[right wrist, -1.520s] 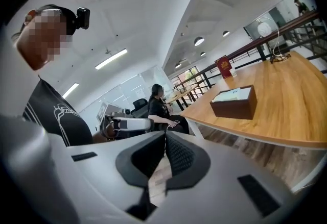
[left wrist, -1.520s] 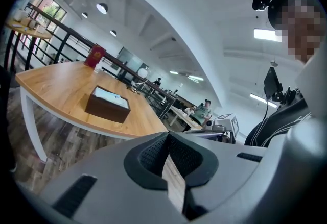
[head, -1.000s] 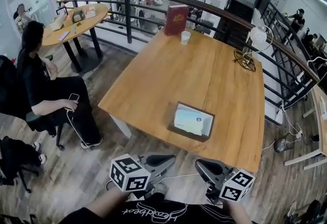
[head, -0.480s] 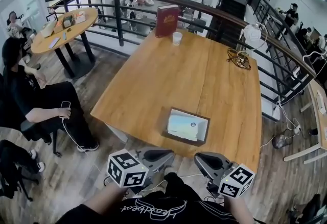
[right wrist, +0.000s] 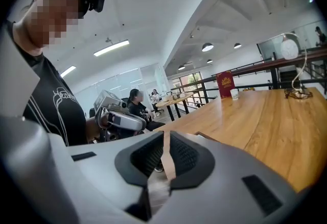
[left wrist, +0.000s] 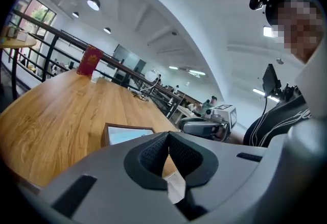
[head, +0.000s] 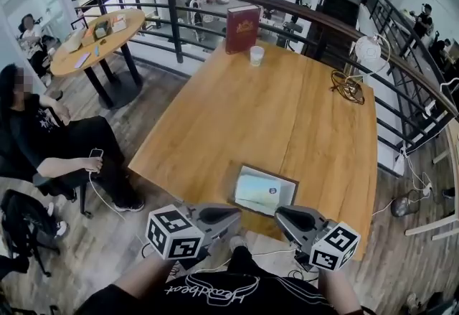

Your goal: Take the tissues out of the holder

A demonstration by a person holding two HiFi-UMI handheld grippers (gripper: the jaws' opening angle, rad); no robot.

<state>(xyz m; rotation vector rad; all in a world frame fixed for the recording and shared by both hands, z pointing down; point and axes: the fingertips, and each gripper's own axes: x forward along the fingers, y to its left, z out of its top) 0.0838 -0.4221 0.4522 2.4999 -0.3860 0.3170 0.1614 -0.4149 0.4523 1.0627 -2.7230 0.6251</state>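
Note:
The tissue holder [head: 264,190] is a dark wooden box with pale tissue inside; it lies flat at the near edge of the wooden table [head: 287,113]. My left gripper [head: 237,212] and right gripper [head: 280,213] hang just short of that edge, either side of the holder's near side and tilted toward each other. Both are shut with nothing between the pads. In the left gripper view the holder [left wrist: 127,133] lies just beyond the closed left gripper [left wrist: 167,137], with the right gripper [left wrist: 204,126] to the side. In the right gripper view the right gripper [right wrist: 165,136] is closed.
A red book [head: 242,19] stands at the table's far end beside a white cup [head: 257,55]. A wire object [head: 348,85] and a small fan [head: 367,49] sit at the right edge. A dark railing [head: 179,16] runs behind. A seated person [head: 43,134] is at left.
Both grippers and the head camera have come closer to the table; the holder now lies right in front of the jaw tips. Both stay shut.

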